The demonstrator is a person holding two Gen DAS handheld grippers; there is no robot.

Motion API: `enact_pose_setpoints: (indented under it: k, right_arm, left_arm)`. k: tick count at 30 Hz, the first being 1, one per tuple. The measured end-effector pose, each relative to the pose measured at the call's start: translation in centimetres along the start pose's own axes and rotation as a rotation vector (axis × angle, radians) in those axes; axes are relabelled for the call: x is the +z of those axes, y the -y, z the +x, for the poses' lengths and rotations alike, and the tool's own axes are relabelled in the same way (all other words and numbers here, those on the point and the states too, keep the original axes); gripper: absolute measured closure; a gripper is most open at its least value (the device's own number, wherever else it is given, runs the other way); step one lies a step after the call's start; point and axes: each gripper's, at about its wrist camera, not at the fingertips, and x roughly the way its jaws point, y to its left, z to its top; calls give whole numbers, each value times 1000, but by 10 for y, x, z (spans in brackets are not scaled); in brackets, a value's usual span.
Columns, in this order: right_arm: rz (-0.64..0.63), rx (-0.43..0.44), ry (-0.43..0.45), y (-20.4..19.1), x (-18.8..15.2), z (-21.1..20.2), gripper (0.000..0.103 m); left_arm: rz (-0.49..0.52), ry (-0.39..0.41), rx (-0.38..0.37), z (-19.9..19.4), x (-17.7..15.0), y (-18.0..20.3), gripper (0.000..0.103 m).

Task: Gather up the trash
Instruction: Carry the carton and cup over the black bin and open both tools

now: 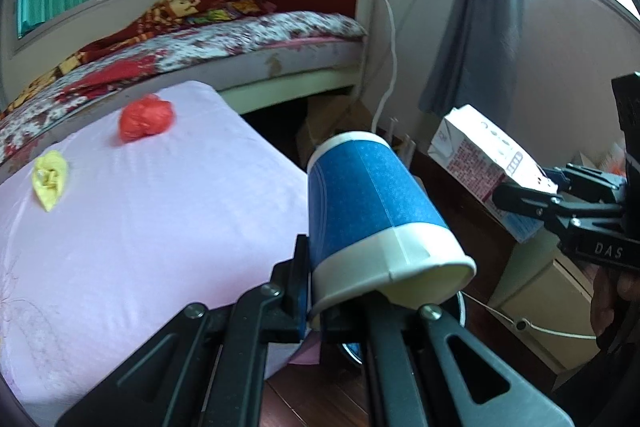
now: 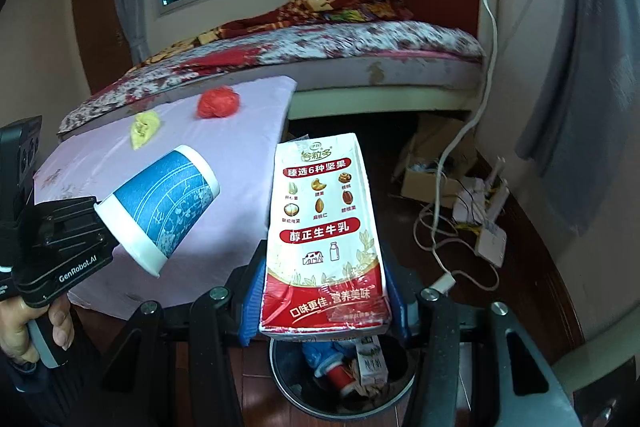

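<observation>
Below milk carton (image 2: 324,239), trash bin (image 2: 280,379) half hidden

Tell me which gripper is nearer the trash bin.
Right. The right gripper, shut on the milk carton, hangs directly above the open trash bin. The left gripper, shut on the blue paper cup, is off to the side, over the pink table.

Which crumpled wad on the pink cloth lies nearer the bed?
The red wad; the yellow wad sits farther from the bed, toward the cloth's near side.
</observation>
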Motion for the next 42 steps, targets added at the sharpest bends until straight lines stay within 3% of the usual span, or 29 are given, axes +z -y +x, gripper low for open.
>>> enact_pose_setpoints:
  k: [16,29,42]
  right_arm:
    - [65,-56,-87,60,-53,4,50]
    - [10,-72,-229,68,-91,34,50]
    - [-76,-71,-382,64,-118,93,50]
  left_arm:
    - [57,-117,-86,40,-29,57,99]
    - [16,-247,-107,79,-62,64,99]
    - [-25,-349,-116,118,-83,58,99]
